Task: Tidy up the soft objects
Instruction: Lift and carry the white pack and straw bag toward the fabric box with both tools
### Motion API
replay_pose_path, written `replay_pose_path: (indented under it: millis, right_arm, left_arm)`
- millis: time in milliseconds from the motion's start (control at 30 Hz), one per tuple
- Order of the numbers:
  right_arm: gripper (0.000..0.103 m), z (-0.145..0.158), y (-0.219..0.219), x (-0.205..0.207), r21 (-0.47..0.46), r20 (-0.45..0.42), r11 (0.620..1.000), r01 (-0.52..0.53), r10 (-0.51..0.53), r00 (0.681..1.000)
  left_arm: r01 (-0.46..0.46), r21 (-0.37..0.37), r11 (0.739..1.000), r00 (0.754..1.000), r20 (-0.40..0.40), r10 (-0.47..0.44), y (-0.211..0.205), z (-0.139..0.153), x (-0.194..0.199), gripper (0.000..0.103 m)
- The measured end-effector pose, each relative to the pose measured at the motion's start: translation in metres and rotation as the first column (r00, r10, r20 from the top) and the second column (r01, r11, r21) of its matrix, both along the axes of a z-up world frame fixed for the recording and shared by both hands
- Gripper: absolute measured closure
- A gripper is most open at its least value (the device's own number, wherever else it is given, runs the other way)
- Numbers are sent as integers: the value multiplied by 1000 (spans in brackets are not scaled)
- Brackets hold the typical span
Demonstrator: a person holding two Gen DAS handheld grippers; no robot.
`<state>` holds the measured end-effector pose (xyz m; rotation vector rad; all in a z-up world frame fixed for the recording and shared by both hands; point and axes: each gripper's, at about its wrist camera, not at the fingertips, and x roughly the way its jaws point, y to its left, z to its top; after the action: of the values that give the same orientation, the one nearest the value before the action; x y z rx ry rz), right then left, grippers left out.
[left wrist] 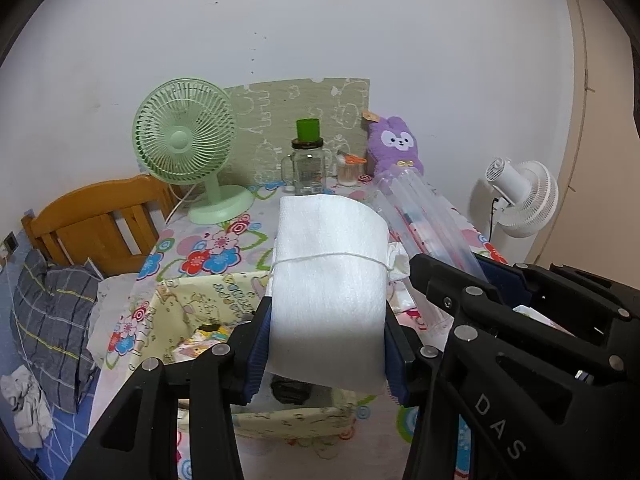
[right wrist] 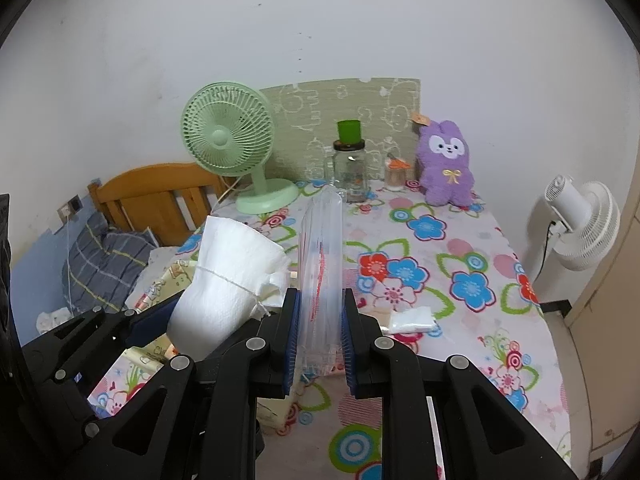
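Note:
My left gripper (left wrist: 326, 354) is shut on a white foam roll (left wrist: 330, 280) tied with string, held above a yellow cartoon-print fabric box (left wrist: 192, 304); the roll also shows in the right wrist view (right wrist: 228, 280). My right gripper (right wrist: 319, 338) is shut on a clear plastic bag (right wrist: 322, 248) with red print, held upright over the floral tablecloth (right wrist: 440, 264). The bag also shows in the left wrist view (left wrist: 420, 216). A purple plush rabbit (right wrist: 446, 164) sits at the back right. A small white packet (right wrist: 412, 320) lies on the cloth right of my right gripper.
A green desk fan (right wrist: 232, 148), a glass jar with a green lid (right wrist: 350, 164) and a small container (right wrist: 396, 172) stand along the back by a patterned board (right wrist: 344, 112). A white fan (right wrist: 580, 224) is at the right. A wooden bed frame (right wrist: 156, 192) and plaid pillow (right wrist: 104, 260) are at the left.

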<state>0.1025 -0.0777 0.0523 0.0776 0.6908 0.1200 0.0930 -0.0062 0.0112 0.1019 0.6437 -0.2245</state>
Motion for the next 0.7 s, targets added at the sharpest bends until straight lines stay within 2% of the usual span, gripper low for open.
replay_pose_path:
  millis: [333,700]
  right_arm:
    - [81,-10,32,17,9,-4,998,-67,67,998]
    - [81,-32,65,33,-25,-36,992,-125,124,992]
  left_arm:
    - [-50,-12,999,999,-9,50,33,-9,14,53]
    - [-82,-9,997,995,-52,81,61,-36,30,53]
